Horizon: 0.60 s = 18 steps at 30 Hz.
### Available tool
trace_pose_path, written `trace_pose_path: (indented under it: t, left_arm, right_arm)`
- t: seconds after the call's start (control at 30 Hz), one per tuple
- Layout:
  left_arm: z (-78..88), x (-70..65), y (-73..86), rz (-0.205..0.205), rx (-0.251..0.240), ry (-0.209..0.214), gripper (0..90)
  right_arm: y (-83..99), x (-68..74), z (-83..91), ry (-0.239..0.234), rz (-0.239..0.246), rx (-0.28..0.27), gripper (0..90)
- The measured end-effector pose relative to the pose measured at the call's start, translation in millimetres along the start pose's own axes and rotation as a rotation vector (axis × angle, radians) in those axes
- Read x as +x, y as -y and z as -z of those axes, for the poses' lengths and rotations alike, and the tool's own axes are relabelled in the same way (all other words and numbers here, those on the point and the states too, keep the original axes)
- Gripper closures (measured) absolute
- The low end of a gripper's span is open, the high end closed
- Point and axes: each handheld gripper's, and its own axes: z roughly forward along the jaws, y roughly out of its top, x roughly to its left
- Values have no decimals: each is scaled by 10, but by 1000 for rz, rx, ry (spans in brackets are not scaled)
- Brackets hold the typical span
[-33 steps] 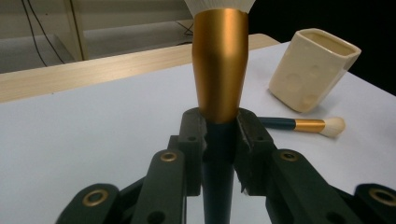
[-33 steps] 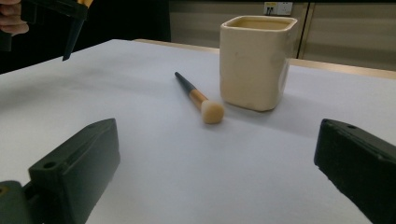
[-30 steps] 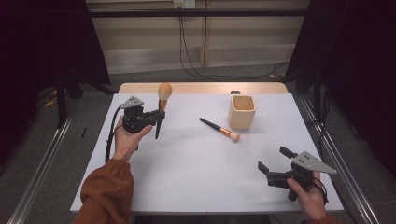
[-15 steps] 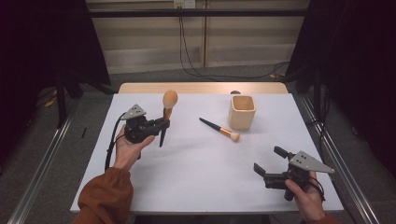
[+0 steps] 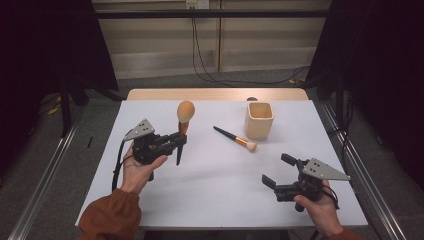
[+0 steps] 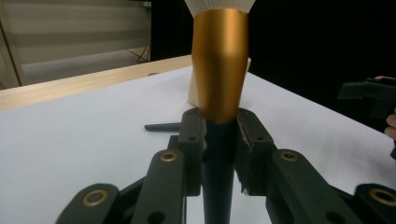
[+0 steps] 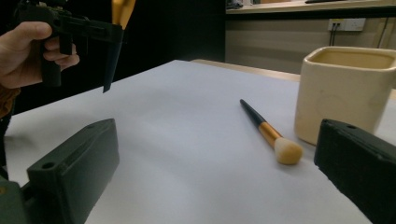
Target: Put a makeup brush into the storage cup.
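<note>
My left gripper (image 5: 176,142) is held above the table's left half, shut on a large makeup brush (image 5: 183,120) that stands upright, round head up and dark handle pointing down. In the left gripper view the jaws clamp the brush (image 6: 219,79) just below its gold ferrule. A smaller brush (image 5: 235,138) with a black handle and pale tip lies flat on the white table (image 5: 210,195), left of a cream square cup (image 5: 259,120). My right gripper (image 5: 280,171) rests low at the front right, open and empty. The small brush (image 7: 268,133) and the cup (image 7: 345,93) lie ahead of it.
A wooden strip (image 5: 215,94) runs along the table's far edge. Cables (image 5: 200,60) hang behind the table, and metal rails (image 5: 45,180) flank both sides. In the right gripper view the person's other hand (image 7: 28,51) holds the left gripper.
The left gripper has carried the large brush rightward and toward the table's middle, keeping it upright. The right gripper has shifted slightly left and forward, still open.
</note>
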Motion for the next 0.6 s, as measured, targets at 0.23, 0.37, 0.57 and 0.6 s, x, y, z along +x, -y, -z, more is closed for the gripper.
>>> trace_pose_path:
  t: [0.23,0.37,0.57,0.6]
  left_arm:
    - [28,-107,89,-22,0,13,744]
    - [48,-174,134,-24,-9,7,743]
    - [43,-291,173,-37,4,57,744]
    - [37,-296,183,-36,2,64,744]
  right_arm:
    - [-84,44,-113,-10,16,-11,0]
    - [-154,68,-193,-35,18,-21,0]
    - [-246,149,-384,-93,-3,-14,3]
    - [-259,171,-424,-102,8,-17,4]
